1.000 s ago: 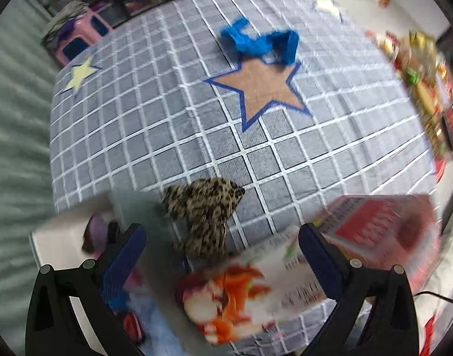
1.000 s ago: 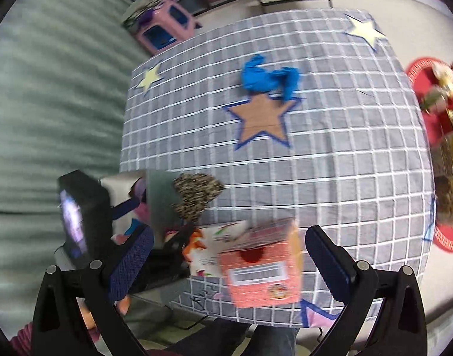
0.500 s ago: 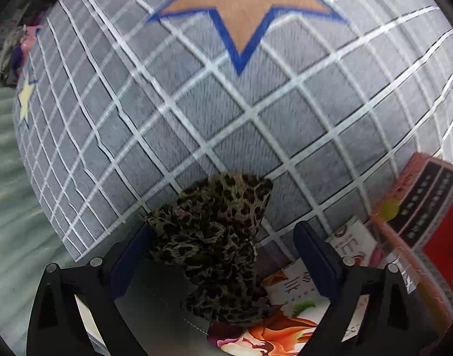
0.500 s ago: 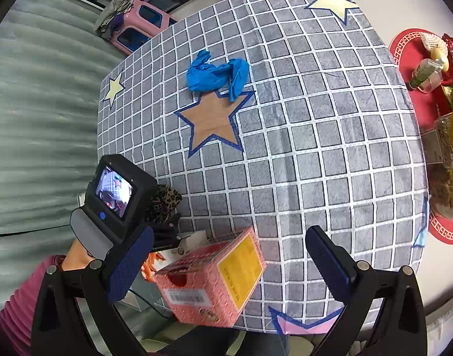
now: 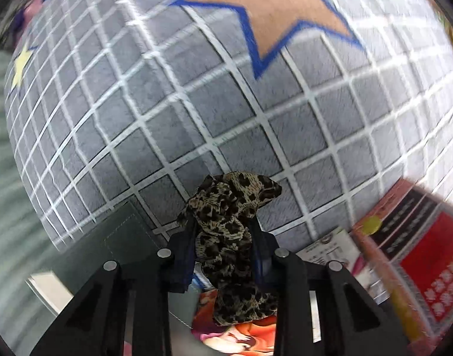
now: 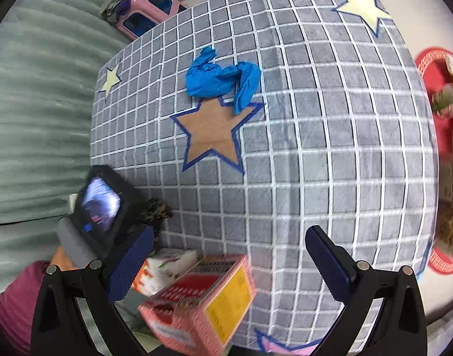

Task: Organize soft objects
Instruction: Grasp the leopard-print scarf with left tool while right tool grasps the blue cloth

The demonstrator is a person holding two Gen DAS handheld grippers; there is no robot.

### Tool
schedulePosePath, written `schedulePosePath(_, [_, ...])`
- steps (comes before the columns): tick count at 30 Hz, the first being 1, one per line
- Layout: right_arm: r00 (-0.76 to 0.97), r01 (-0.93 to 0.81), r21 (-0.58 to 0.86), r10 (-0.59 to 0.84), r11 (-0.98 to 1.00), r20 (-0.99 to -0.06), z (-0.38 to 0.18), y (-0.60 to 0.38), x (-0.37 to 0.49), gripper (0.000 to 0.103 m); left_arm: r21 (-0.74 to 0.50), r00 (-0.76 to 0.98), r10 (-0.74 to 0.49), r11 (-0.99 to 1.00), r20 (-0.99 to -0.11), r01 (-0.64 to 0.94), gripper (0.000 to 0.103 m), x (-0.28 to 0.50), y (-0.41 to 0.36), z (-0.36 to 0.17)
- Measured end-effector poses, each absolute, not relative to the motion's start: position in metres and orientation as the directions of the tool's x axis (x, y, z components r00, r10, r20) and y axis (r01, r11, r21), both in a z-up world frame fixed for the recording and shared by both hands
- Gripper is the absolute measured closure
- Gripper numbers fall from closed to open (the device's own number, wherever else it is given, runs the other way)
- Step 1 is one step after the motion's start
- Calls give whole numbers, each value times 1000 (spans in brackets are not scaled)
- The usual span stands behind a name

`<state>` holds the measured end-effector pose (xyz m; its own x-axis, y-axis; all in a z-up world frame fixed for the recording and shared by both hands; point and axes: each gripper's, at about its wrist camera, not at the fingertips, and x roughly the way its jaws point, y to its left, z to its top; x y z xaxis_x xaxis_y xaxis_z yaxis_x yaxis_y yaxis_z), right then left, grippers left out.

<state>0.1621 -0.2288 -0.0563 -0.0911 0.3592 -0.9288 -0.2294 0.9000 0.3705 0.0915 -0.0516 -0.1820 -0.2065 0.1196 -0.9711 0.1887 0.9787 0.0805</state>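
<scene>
A leopard-print cloth (image 5: 235, 190) stands bunched at the near left edge of the grey checked tablecloth (image 5: 182, 118). My left gripper (image 5: 222, 225) points down at it, its jaws closing, with both blue pads pressing the cloth's sides. In the right wrist view the same cloth (image 6: 156, 209) peeks out beside the left gripper's camera unit (image 6: 101, 204). A crumpled blue cloth (image 6: 220, 78) lies at the far tip of the brown star (image 6: 214, 130). My right gripper (image 6: 228, 233) hangs open over the table's near edge, holding nothing.
A pink-red carton (image 6: 202, 299) and a white printed box (image 6: 164, 267) sit under the right gripper at the table's near edge. A grey-green flap (image 5: 107, 237) lies left of the leopard cloth. A pink stool (image 6: 149, 14) stands beyond the table. Red mats (image 6: 437, 74) with items lie to the right.
The left gripper has dropped onto the leopard cloth and its wide jaws have closed on it. The right gripper has moved nearer the table, still open.
</scene>
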Motion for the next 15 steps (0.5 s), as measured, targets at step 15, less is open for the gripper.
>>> schedulePosePath(15, [23,-344,250,274,905,-961,-120,-139,275,0,-14,32,-10,991,-999,-135,70,65,-9,-100])
